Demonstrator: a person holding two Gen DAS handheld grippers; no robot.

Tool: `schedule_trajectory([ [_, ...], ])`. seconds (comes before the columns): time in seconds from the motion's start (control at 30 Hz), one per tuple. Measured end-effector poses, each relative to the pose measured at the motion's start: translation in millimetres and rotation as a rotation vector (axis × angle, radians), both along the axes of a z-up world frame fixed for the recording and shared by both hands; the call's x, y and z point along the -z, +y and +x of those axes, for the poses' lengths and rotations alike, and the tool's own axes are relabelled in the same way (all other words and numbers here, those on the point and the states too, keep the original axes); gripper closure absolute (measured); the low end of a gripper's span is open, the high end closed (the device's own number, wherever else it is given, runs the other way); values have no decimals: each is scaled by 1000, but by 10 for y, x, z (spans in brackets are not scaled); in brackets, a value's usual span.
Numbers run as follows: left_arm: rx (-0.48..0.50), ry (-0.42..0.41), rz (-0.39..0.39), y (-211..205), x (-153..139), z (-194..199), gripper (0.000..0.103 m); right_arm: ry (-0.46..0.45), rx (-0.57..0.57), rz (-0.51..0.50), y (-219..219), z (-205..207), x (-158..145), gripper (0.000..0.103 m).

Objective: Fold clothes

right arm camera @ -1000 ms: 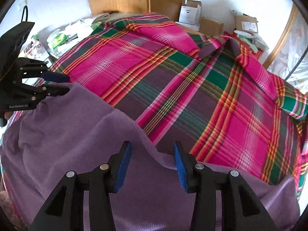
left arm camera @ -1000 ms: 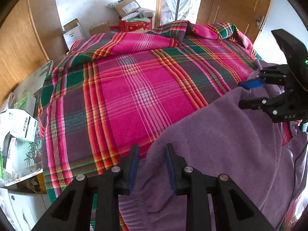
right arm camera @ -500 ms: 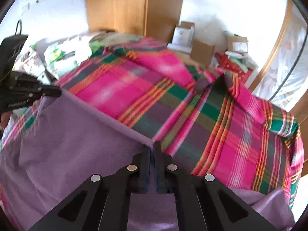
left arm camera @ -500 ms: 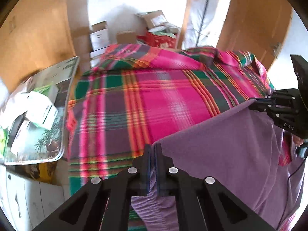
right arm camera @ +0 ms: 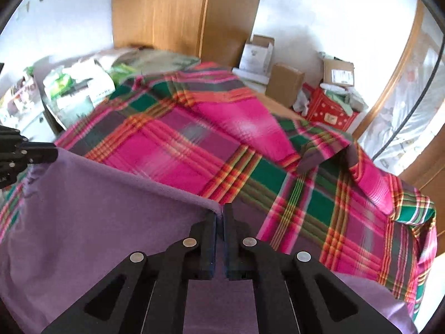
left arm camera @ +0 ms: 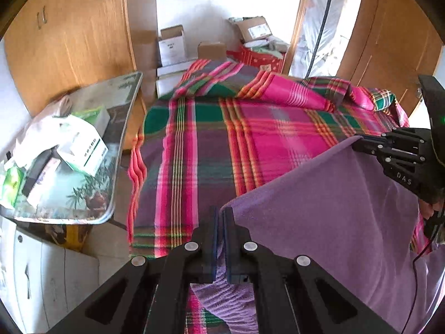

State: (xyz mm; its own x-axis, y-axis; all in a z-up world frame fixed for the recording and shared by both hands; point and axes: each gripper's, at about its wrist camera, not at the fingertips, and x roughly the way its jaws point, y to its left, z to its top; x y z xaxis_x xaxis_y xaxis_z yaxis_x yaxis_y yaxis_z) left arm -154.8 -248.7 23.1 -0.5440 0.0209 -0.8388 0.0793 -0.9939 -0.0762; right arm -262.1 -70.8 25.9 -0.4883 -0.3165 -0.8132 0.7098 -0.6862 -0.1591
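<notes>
Both grippers were pinched tight on the same purple garment. One corner of its top edge sat squeezed between the fingers of the left gripper. Its jaws were pressed together with only the cloth between them. At the other corner the right gripper did the same. Its jaws were squeezed together on the edge too.

Between the two grippers the top edge of the garment ran in a straight, tight line. I think it was held like that so the cloth would hang flat and smooth, ready for a neat fold. Below the edge the purple cloth hung down toward the person. Near the left gripper it was a bit bunched and wrinkly.

Under and behind the garment lay a bed with a bright plaid blanket in pink, green and orange. Its far corner was flipped over. Just beside the bed stood a glass-topped table piled with boxes and bags. Cardboard boxes and wooden wardrobes stood by the far wall.
</notes>
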Motion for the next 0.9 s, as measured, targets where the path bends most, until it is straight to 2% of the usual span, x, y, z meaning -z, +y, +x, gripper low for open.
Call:
schedule_trajectory([
  [0.13,-15,-15,37,-25,78,22,98,-22,5,-13,67,41,-23,93],
  [0.2,-29,-13,34,-28,42,64,96,-18,23,-36,152,76,-125,80],
  [0.27,-43,-5,34,-31,-21,117,96,-15,35,-60,251,123,-238,75],
  [0.4,-78,30,57,-45,-229,331,96,-12,76,-120,551,256,-503,75],
  [0.57,-57,61,98,62,-459,679,93,7,148,-187,1073,576,-804,75],
  [0.7,-40,56,124,219,-519,997,91,22,210,-237,1600,895,-981,74],
  [0.8,-15,35,115,411,-524,1179,91,29,258,-273,2024,1158,-1067,74],
  [0.9,44,31,146,645,-516,1354,89,41,319,-306,2433,1420,-1084,74],
])
